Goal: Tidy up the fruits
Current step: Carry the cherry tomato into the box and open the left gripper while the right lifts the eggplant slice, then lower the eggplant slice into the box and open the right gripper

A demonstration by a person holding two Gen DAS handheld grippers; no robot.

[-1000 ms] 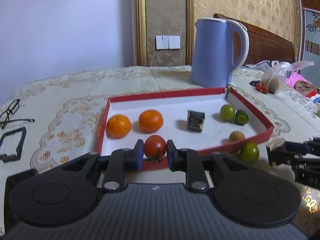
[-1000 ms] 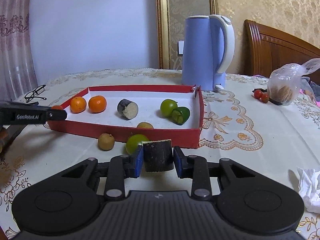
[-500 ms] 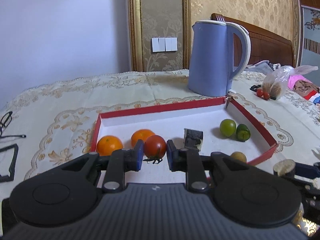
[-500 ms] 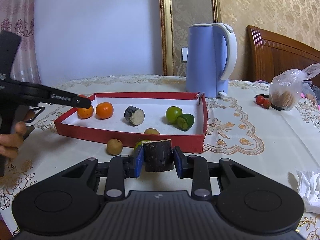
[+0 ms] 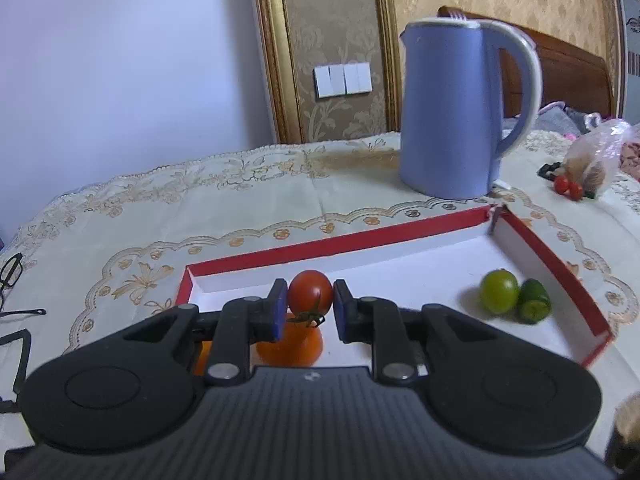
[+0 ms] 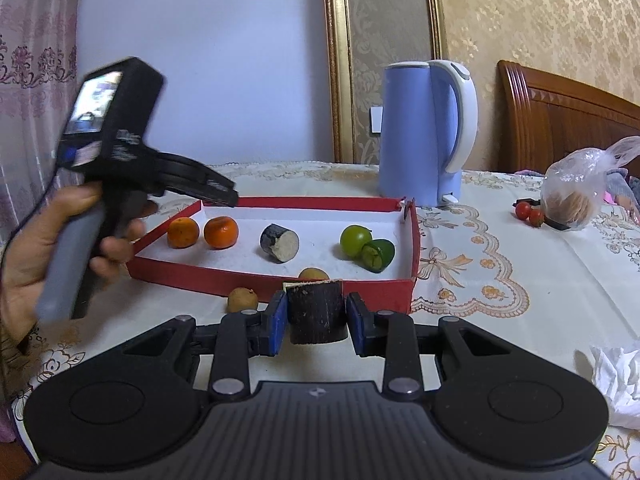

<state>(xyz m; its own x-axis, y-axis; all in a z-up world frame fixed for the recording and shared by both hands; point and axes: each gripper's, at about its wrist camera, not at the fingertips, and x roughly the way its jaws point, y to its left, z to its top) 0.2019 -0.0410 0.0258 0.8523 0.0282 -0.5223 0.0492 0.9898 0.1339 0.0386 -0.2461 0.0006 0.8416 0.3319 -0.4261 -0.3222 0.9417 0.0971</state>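
Left gripper [image 5: 310, 307]: pinches a red tomato [image 5: 310, 291] between its blue pads, stem hanging down; it is held above the tray's left end.
Under the tomato: an orange [image 5: 292, 345], partly hidden by the fingers.
Right gripper [image 6: 316, 317]: clamps a dark stub [image 6: 316, 309], pale cut face up, in front of the tray's near wall.
Tray [image 6: 280, 280]: red walls, white floor, on the lace tablecloth [image 6: 500, 280].
In the tray: two oranges at the left, another dark stub [image 6: 279, 242] in the middle, a green fruit [image 6: 355, 241] touching a cut green piece [image 6: 378, 254] at the right, a brown fruit [image 6: 313, 273] by the near wall.
Outside the tray: a brown fruit [image 6: 242, 298] just before the near wall.
Hand [image 6: 36, 248]: grips the left gripper's handle, left of the tray.
Behind the tray: a blue kettle [image 6: 424, 132].
Far right: a plastic bag [image 6: 576, 194] with two small tomatoes beside it.
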